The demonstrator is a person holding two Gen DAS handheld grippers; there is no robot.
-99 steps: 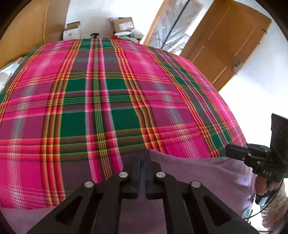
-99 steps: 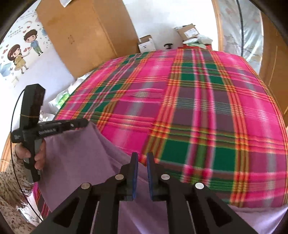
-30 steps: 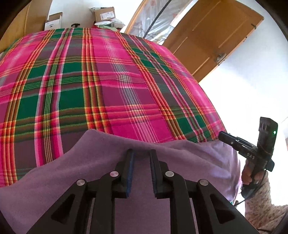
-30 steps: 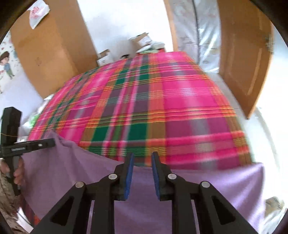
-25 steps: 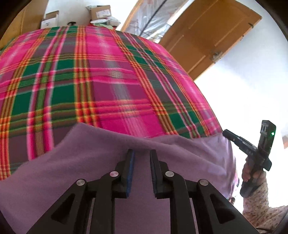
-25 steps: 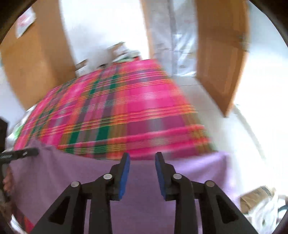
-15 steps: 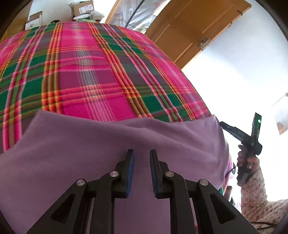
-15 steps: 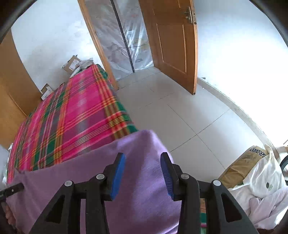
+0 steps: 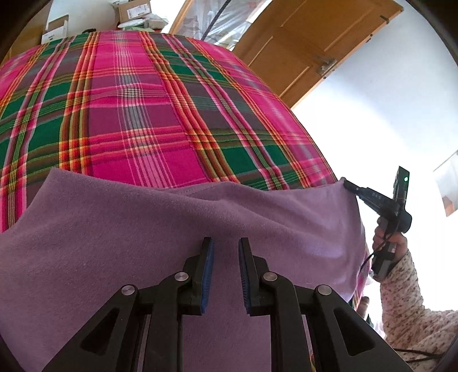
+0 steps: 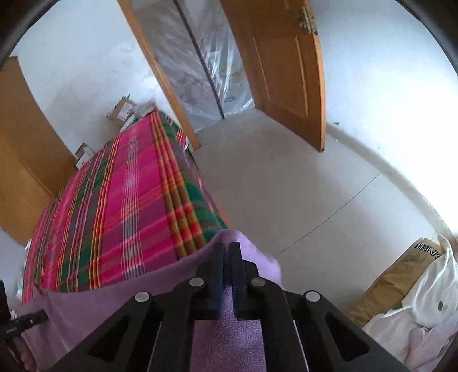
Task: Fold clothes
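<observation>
A purple fleece garment (image 9: 143, 229) lies over the near edge of a bed with a pink and green plaid cover (image 9: 143, 114). My left gripper (image 9: 224, 243) hovers over the garment's middle. Its blue pads stand a little apart, and the cloth shows through the gap. My right gripper (image 10: 227, 246) is at the garment's right corner (image 10: 257, 257), its jaws closing tight on that corner beside the bed's edge. From the left wrist view, the right gripper (image 9: 345, 181) pinches that corner, held by a hand in a floral sleeve (image 9: 400, 286).
An open wooden door (image 10: 286, 71) and tiled floor (image 10: 286, 186) lie right of the bed. A brown bag (image 10: 400, 274) and white bags (image 10: 423, 300) sit on the floor nearby. Cardboard boxes (image 9: 134, 8) stand past the bed's far end; a wooden wardrobe (image 10: 20, 157) is left.
My right gripper swung right along the garment's edge to its corner, opened wide, then closed on it. The left gripper drifted slightly, its small gap unchanged.
</observation>
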